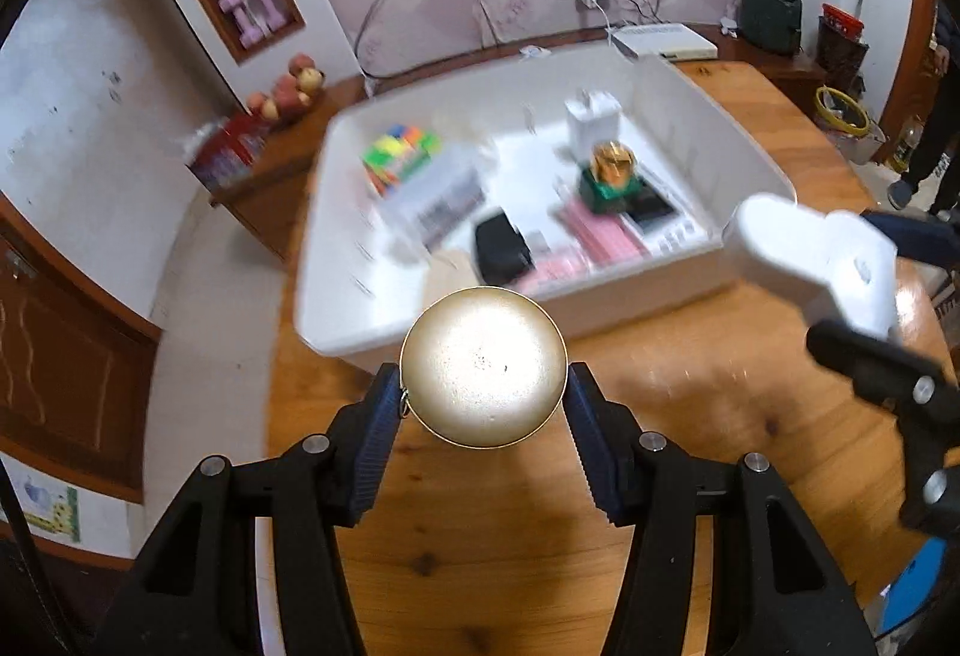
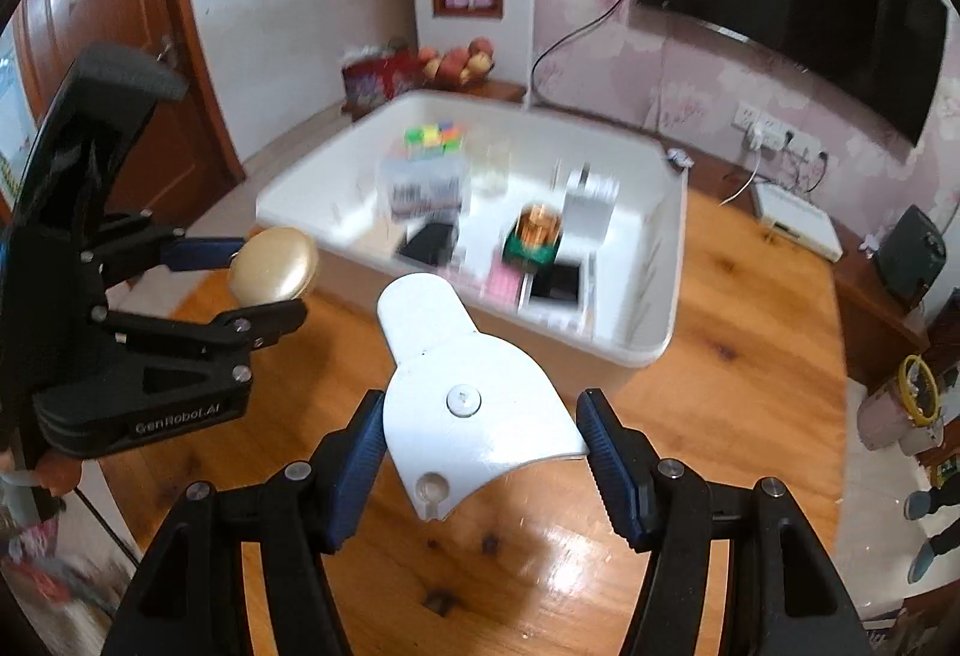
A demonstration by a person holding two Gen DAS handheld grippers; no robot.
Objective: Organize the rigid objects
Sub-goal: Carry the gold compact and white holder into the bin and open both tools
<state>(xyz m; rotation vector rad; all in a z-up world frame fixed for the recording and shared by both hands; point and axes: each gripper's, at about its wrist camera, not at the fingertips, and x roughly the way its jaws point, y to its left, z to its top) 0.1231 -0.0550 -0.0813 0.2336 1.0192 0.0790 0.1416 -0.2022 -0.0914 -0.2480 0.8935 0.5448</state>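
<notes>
Gold round case point(image 1: 483, 365) sits clamped in our left gripper point(image 1: 483, 398) jaws, white plastic bracket point(image 2: 474, 398) in our right gripper point(image 2: 480, 440), both raised clear of the wooden surface point(image 2: 720, 386), presumably bound for the white bin point(image 2: 648, 332).

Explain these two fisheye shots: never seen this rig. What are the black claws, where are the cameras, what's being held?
There is no robot arm here. A person holds a two-finger clamp in each hand, and a fisheye camera on each clamp looks forward along its fingers.

The left wrist view shows the left gripper, shut on a round gold disc with its blue pads at the disc's sides. The right wrist view shows the right gripper, shut on a flat white plastic piece.

Each camera also catches the other clamp off to its side.

Below is a wooden table carrying a white bin. In the bin lie a colourful puzzle cube, a small black case and other items too blurred to name.
</notes>
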